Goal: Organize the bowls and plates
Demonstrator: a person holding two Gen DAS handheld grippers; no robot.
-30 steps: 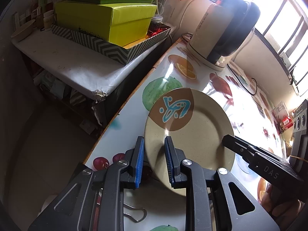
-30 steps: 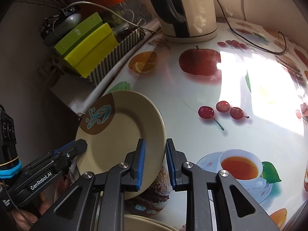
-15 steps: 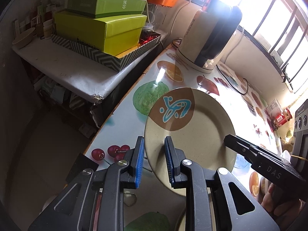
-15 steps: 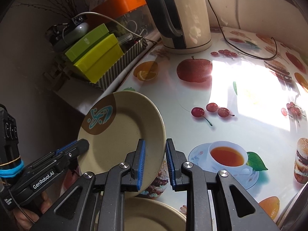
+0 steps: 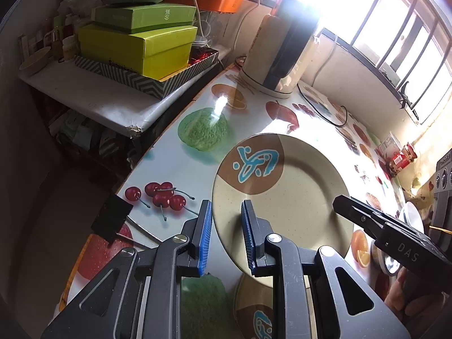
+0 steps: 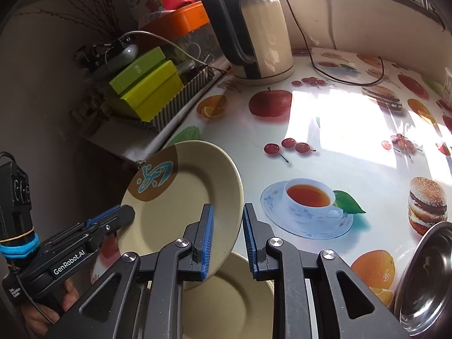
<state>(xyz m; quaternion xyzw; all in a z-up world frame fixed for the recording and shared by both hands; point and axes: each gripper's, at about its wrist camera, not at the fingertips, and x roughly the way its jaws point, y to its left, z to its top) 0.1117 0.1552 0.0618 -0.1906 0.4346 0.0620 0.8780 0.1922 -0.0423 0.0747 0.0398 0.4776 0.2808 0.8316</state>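
Note:
A beige plate (image 5: 285, 195) with a brown patch and blue motif is held in the air above the table by both grippers. My left gripper (image 5: 224, 236) is shut on its left rim; my right gripper (image 6: 226, 236) is shut on its right rim. The plate also shows in the right wrist view (image 6: 180, 197). Under it lies a second matching plate (image 6: 234, 296), also seen in the left wrist view (image 5: 254, 308). A steel bowl (image 6: 426, 279) sits at the right.
The table (image 6: 325, 130) has a fruit-printed glossy cloth. An electric kettle (image 6: 254, 28) with its cord stands at the back. Green boxes (image 5: 135, 45) are stacked on a side shelf to the left. A black clip (image 5: 111, 220) sits at the table's left edge.
Both grippers have carried the plate back toward me, away from the kettle. The second plate and the steel bowl have come into view below.

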